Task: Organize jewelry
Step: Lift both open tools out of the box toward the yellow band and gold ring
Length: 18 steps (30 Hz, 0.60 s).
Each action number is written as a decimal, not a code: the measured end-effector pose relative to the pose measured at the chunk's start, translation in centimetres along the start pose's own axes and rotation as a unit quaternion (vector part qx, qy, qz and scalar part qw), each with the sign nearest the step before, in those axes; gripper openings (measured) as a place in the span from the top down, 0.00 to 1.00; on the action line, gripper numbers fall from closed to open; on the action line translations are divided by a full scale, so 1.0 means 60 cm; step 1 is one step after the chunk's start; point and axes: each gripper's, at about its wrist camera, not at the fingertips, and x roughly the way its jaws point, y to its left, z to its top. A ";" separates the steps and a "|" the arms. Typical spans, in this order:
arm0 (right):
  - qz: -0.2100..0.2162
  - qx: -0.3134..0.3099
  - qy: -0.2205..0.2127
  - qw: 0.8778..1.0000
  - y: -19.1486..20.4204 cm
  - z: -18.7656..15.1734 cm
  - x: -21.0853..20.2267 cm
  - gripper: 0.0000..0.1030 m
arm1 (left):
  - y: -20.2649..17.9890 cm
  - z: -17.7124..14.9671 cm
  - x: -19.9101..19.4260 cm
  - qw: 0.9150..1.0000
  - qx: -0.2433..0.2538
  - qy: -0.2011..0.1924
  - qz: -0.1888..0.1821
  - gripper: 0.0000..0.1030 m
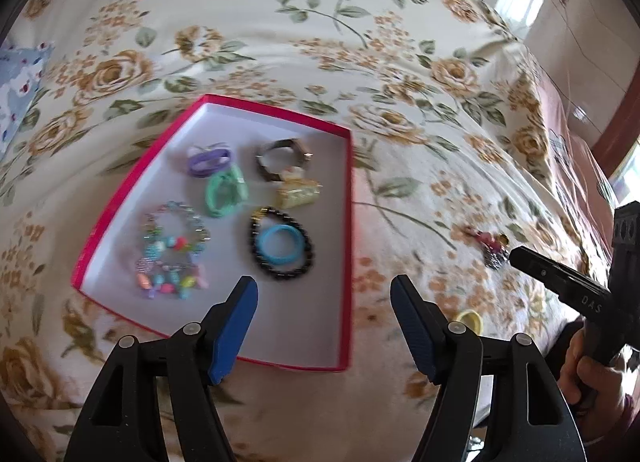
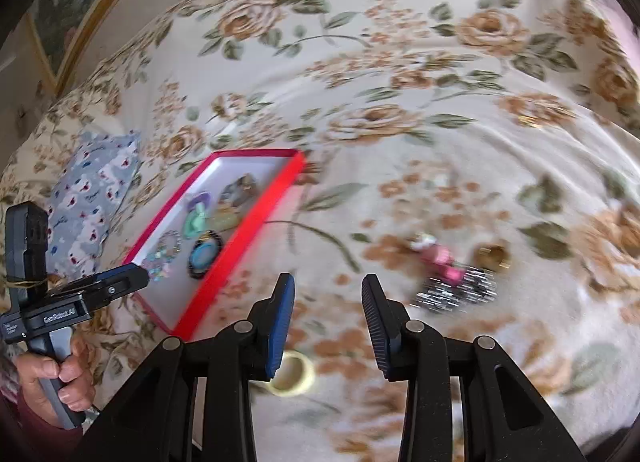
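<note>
Left wrist view: left gripper hangs over the near edge of the red box, fingers wide apart, nothing between them.
Box contents: on the white floor lie a purple band, a green band, a dark hexagonal bracelet, a gold hair clip, a black bead bracelet with a blue ring inside it, and colourful bead strings on the left.
Loose pieces: out on the floral bedspread, right of the box, a pink-and-silver trinket; near, a yellow ring.
Right edge: the other tool's tip reaches beside the trinket, a hand on its handle.

Right wrist view: right gripper is narrowly parted and empty over the bedspread.
Yellow ring: just behind the left fingertip.
Far right: a pink clip, a silver sparkly piece, a gold ring, close together.
Left: the red box, and the left gripper's tip above its near corner.
</note>
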 end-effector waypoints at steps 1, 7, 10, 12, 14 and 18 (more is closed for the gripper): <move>-0.004 0.006 -0.002 1.000 -0.011 -0.003 -0.006 0.64 | -0.008 0.000 0.002 1.000 0.004 0.002 -0.002 0.33; -0.024 0.032 -0.013 0.999 -0.059 -0.013 -0.031 0.64 | -0.055 0.002 0.017 0.999 0.034 0.012 -0.017 0.33; -0.034 0.044 -0.019 0.998 -0.082 -0.016 -0.041 0.64 | -0.078 0.000 0.027 0.998 0.045 0.023 -0.030 0.33; -0.040 0.048 -0.021 0.998 -0.094 -0.017 -0.043 0.64 | -0.092 -0.004 0.035 0.997 0.052 0.033 -0.042 0.33; -0.043 0.054 -0.022 0.997 -0.107 -0.017 -0.044 0.64 | -0.106 -0.007 0.044 0.996 0.062 0.040 -0.044 0.33; -0.051 0.060 -0.020 0.997 -0.125 -0.017 -0.041 0.64 | -0.131 -0.015 0.064 0.994 0.077 0.061 -0.053 0.33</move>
